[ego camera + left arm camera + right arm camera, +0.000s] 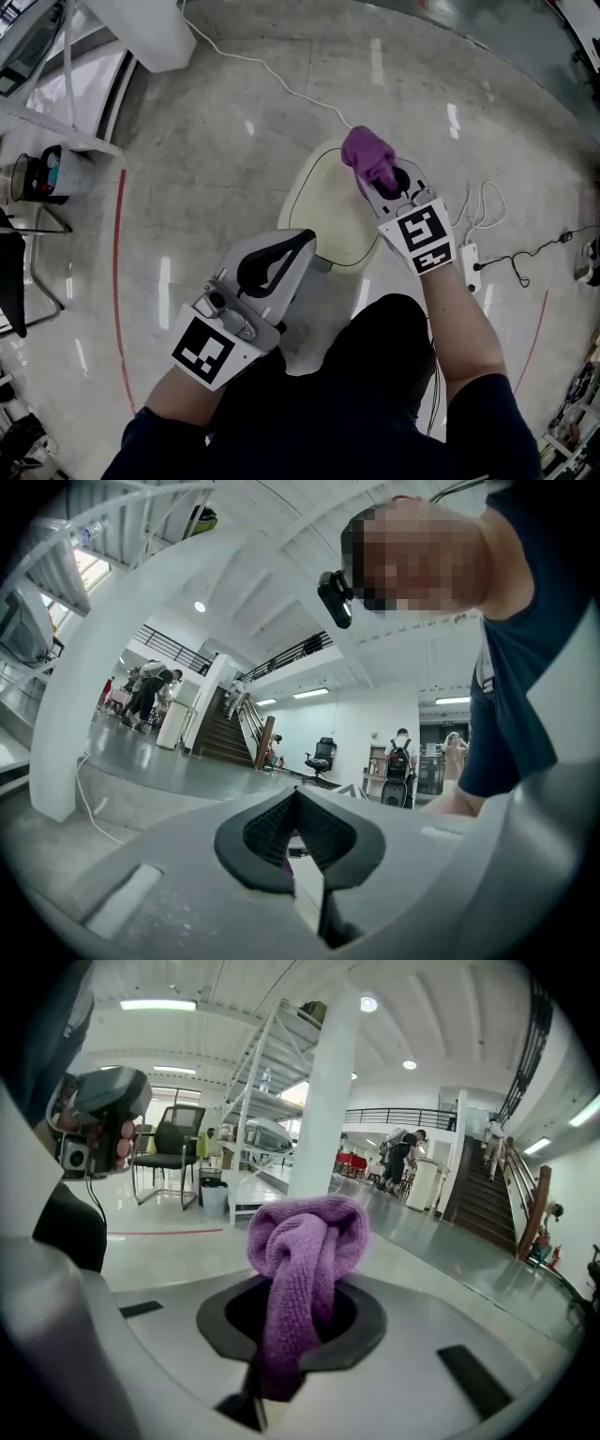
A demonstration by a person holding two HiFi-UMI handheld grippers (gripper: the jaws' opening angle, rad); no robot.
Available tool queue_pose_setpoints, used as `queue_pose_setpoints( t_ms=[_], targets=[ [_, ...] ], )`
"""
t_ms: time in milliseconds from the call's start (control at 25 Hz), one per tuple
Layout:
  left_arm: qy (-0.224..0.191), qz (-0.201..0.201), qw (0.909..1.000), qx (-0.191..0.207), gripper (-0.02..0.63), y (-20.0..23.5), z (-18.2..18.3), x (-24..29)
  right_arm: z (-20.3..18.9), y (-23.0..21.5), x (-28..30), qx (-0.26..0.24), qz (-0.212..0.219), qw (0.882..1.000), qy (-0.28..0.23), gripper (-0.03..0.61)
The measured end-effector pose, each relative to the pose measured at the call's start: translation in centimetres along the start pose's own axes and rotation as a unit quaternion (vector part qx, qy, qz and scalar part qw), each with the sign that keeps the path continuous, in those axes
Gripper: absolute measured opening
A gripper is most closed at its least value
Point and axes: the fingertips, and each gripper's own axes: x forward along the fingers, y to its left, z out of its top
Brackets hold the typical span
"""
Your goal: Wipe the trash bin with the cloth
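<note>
Left claw [298, 246]: nearest me, 7 o'clock. Tips pinched together with nothing between them. Sits at the bin's near-left edge; I can't tell if it's touching.
Trash bin [328, 220]: dead centre on the floor, just past my knees. Cream oval lid faces up and is closed.
Right claw [380, 178]: 1 o'clock, clamped on the cloth [367, 155].
Cloth: purple knit, bunched in a knot-like wad that sticks out past the jaws. It's over the lid's far-right rim; contact is unclear.
Progress: I'd call it early or mid-wipe. Cloth is gripped and at the lid.
Left to do: most of the lid top, and the sides.
Bin look: smooth, glossy, no visible smears or wet streaks.
Far: white cable [272, 70] on the floor at 12 o'clock, clear of the bin.
</note>
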Motion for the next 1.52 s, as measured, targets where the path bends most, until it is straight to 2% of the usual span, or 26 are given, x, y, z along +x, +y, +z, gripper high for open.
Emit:
queue_pose_setpoints(
  t_ms=[280, 400, 640, 840, 1240, 1400, 1520],
  targets=[
    [-0.013, 0.003, 0.9996, 0.023, -0.002, 1.4, -3.3, -0.1, -3.5, -2.7, 5.5, -0.071, -0.016, 0.997, 0.033, 0.067],
    [-0.017, 0.004, 0.9995, 0.027, -0.002, 1.7, -4.4, -0.1, -5.1, -2.9, 7.8, -0.089, 0.001, 0.994, 0.06, 0.067],
    [-0.016, 0.004, 0.9997, 0.02, -0.002, 1.9, -5.7, 0.0, -7.1, -0.5, 10.6, -0.038, 0.086, 0.99, 0.105, 0.067],
    [-0.015, 0.009, 0.9996, 0.022, -0.002, 2.2, -5.7, -1.1, -6.0, 4.2, 9.9, -0.052, 0.157, 0.98, 0.11, 0.067],
    [-0.004, 0.024, 0.9994, 0.023, -0.002, 3.2, -5.5, -3.7, -5.8, 18.7, 4.2, -0.096, 0.273, 0.951, 0.109, 0.067],
    [-0.008, 0.02, 0.9994, 0.028, -0.002, 2.9, -4.5, -3.5, -6.4, 21.6, 1.7, -0.101, 0.303, 0.941, 0.113, 0.067],
    [-0.007, 0.014, 0.9994, 0.03, -0.002, 2.6, -4.3, -3.3, -6.9, 20.6, 1.2, -0.105, 0.289, 0.945, 0.113, 0.067]
  ],
)
